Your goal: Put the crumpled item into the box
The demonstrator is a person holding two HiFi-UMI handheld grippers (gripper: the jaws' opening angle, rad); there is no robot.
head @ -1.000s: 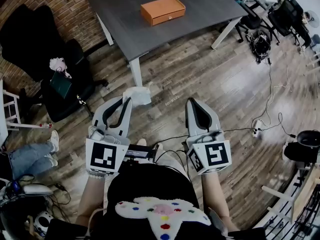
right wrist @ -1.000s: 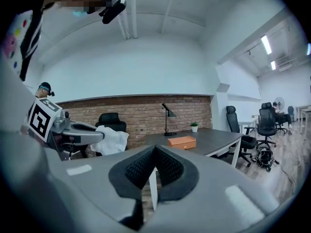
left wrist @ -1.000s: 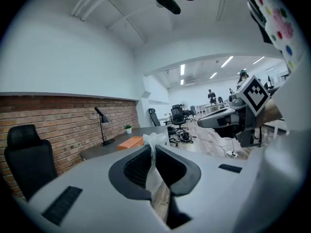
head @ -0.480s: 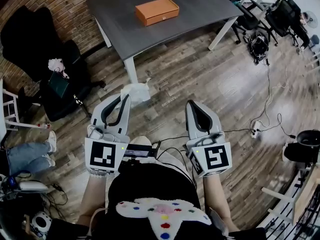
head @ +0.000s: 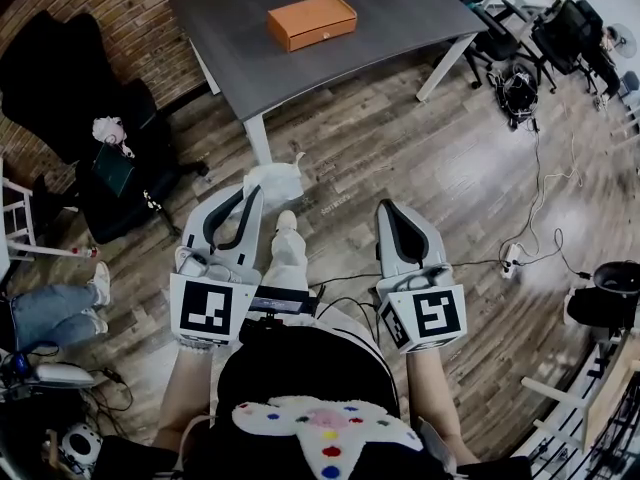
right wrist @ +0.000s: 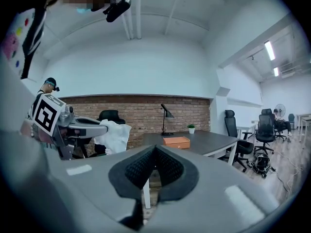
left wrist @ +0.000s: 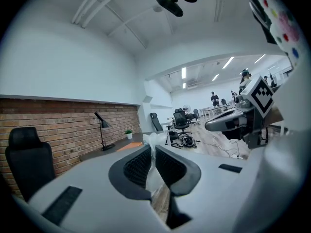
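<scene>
A white crumpled item sticks out from the tips of my left gripper, which is shut on it above the wooden floor. In the left gripper view the crumpled item is pinched between the dark pads of the left gripper. The orange box lies closed on the grey table ahead, well beyond both grippers. My right gripper is level with the left one, shut and empty. The right gripper view shows the right gripper, the box and the held item.
A black office chair stands at the left by the brick wall. Cables and a power strip lie on the floor at the right. More chairs crowd the upper right. A seated person's jeans leg is at the lower left.
A trouser leg and shoe have swung forward between the two grippers. The table and box have shifted slightly left in the view. Both grippers keep their grip state.
</scene>
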